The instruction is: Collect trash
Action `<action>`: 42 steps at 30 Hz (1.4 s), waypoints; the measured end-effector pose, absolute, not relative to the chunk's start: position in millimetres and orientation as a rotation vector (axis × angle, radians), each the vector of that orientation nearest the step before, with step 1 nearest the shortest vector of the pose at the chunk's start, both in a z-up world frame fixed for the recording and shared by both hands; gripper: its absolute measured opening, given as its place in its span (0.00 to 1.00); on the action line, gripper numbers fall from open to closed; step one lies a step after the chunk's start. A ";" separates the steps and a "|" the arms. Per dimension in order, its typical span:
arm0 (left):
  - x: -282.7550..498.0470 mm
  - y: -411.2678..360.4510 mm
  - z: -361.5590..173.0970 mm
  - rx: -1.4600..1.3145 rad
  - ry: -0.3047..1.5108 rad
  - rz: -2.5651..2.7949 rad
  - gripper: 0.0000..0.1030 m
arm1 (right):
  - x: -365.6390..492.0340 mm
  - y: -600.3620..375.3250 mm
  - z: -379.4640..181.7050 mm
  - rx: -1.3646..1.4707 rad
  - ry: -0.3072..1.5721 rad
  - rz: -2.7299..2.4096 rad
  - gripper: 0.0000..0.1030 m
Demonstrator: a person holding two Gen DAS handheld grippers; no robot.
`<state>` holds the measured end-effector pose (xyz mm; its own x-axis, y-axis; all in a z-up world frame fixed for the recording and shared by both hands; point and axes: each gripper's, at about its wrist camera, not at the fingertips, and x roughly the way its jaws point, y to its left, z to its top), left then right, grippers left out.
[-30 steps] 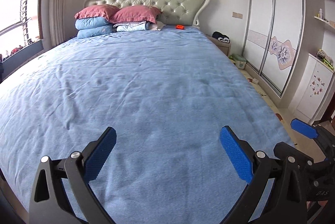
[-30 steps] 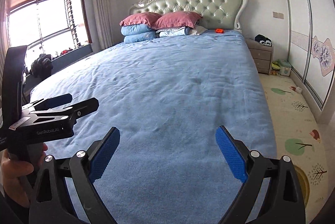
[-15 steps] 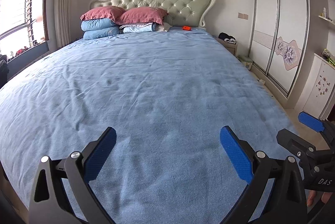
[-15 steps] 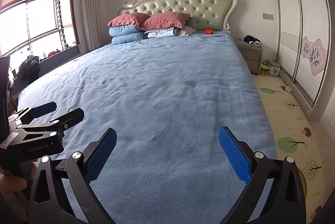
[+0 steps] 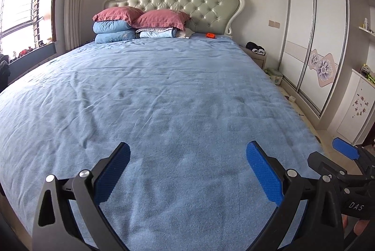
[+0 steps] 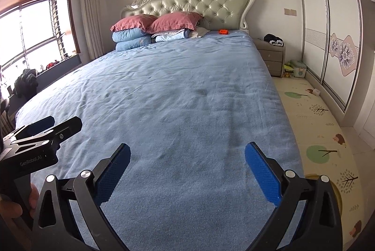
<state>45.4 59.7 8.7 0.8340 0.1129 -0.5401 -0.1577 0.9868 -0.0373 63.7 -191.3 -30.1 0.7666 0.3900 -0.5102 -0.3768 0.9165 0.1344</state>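
Observation:
A small orange object (image 5: 210, 35) (image 6: 223, 32) lies on the blue bedsheet (image 5: 164, 98) (image 6: 175, 98) close to the tufted headboard, far from both grippers. Something white and crumpled (image 5: 186, 33) (image 6: 199, 33) rests beside the pillows; I cannot tell what it is. My left gripper (image 5: 187, 150) hovers open over the foot of the bed with nothing between its blue pads. My right gripper (image 6: 187, 150) is open and bare too, just to the right of the left one. Each gripper shows at the edge of the other's view, held in a hand.
Red and blue pillows (image 5: 140, 16) are stacked at the head of the bed. A nightstand (image 6: 271, 56) with dark clothes stands to the right, then a pale box (image 6: 297, 68), a patterned floor mat (image 6: 316, 133) and sliding wardrobe doors (image 5: 316, 28). The window (image 6: 35, 28) is on the left.
The right gripper's jaws have spread a little wider. Both views have swung slightly, and the bed and headboard now sit more level in the frames. Nothing was taken hold of.

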 end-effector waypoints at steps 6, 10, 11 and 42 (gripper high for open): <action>42.4 59.8 11.8 -0.079 0.558 0.161 0.96 | 60.8 -191.1 -26.9 0.016 0.551 0.420 0.92; 41.9 56.3 13.8 -0.053 0.550 0.189 0.96 | 59.4 -190.1 -26.2 0.016 0.551 0.426 0.92; 42.0 54.4 14.0 -0.041 0.549 0.196 0.96 | 59.4 -190.2 -26.2 0.017 0.551 0.428 0.92; 38.8 43.6 16.6 -0.028 0.507 0.156 0.95 | 65.5 -191.4 -31.1 0.006 0.567 0.423 0.92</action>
<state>38.8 43.6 16.6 0.8625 0.1417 -0.4858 -0.1558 0.9877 0.0115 65.5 -191.4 -31.1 0.7601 0.3901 -0.5197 -0.3871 0.9142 0.1201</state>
